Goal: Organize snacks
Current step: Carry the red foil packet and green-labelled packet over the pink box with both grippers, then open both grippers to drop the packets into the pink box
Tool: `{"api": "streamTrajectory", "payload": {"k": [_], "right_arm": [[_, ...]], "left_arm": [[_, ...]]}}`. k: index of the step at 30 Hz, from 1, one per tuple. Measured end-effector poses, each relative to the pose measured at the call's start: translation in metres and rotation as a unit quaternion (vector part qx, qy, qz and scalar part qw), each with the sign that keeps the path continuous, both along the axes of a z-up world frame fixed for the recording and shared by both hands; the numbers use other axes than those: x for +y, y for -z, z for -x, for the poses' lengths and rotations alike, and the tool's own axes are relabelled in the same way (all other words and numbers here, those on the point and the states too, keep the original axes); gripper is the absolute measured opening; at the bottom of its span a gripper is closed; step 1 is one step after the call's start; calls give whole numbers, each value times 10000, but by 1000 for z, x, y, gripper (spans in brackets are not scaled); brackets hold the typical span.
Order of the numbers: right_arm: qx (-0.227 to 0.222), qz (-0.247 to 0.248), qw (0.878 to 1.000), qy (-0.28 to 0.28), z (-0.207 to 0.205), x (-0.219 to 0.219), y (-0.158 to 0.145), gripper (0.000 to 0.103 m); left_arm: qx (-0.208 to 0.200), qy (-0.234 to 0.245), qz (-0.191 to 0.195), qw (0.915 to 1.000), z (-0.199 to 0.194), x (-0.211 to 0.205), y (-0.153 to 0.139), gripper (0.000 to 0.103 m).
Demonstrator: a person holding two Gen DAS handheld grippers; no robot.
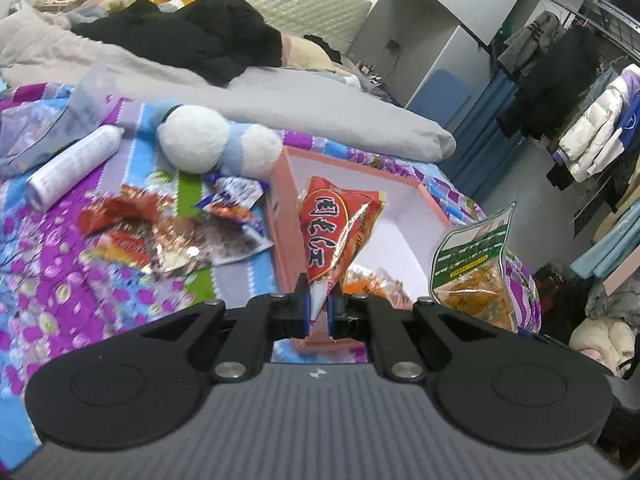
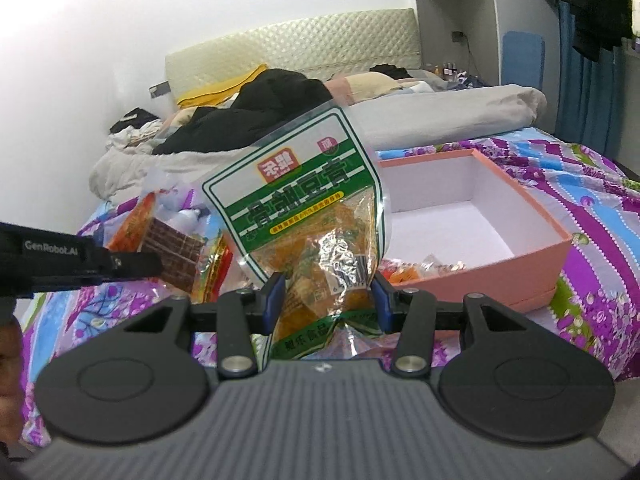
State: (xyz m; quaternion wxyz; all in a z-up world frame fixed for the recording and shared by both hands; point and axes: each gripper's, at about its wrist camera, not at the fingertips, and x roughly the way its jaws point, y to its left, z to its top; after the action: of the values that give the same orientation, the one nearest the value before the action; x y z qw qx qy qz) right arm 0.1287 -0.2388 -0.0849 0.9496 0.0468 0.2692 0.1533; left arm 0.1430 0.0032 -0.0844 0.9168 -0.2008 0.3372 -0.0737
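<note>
Holding one packet each, both tongs hang above the bed with the pink box [image 2: 532, 258] ahead of them. Left tongs [image 1: 319, 305]: jaws drawn almost together, pinching the bottom corner of the red snack packet [image 1: 340, 224], which stands up from the grip, long axis roughly upright and leaning a little to the right. Right tongs [image 2: 328, 300]: jaws at a middling width, blue pads pressed on either side of the green snack bag [image 2: 304, 204] near its lower end; the bag rises upright from the grip, long axis vertical, printed face toward the camera. Key relation: in the left wrist view the box's open white interior sits directly beyond the red packet, slightly far and right of the tongs; in the right wrist view the box lies to the right of the green bag, its near wall just beyond the right finger. Judgement: the right tongs look to be the nearer to the box's near wall, while the left tongs are better lined up with its opening. A few small wrapped snacks [image 2: 420, 266] already lie in the near part of the box. More loose packets [image 1: 160, 236] remain on the patterned bedspread [image 1: 48, 300] to the left, near a plush toy [image 1: 216, 144] and a white bottle [image 1: 72, 164]. Next move for either hand likely needs a carry over the pink rim before release.
</note>
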Motion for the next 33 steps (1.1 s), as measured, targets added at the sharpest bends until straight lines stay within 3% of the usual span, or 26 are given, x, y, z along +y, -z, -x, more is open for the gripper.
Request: {"api": "streamTrajectory", "payload": {"k": [12,21,29,32,33], "right_arm": [[4,70,10000,16,-88,-32,-8,48],[248,97,9996,-35,-151,-49,13,48],[544,65,9985,-56,-185,-58,40,49],[635,40,9979,-73,-190,-59,48,54],[657,33,9978,-103,-191,-58,50,64]], "left_arm": [[95,185,-160,9997,-107,-53,-12,9],[473,292,-381,9977,-181,-81,12,9],[755,312,-557,9951,-215,-91,35,10],[813,263,-564,9947,-221,-91,40,12],[822,251,-577,9946,-223,-92,40,16]]}}
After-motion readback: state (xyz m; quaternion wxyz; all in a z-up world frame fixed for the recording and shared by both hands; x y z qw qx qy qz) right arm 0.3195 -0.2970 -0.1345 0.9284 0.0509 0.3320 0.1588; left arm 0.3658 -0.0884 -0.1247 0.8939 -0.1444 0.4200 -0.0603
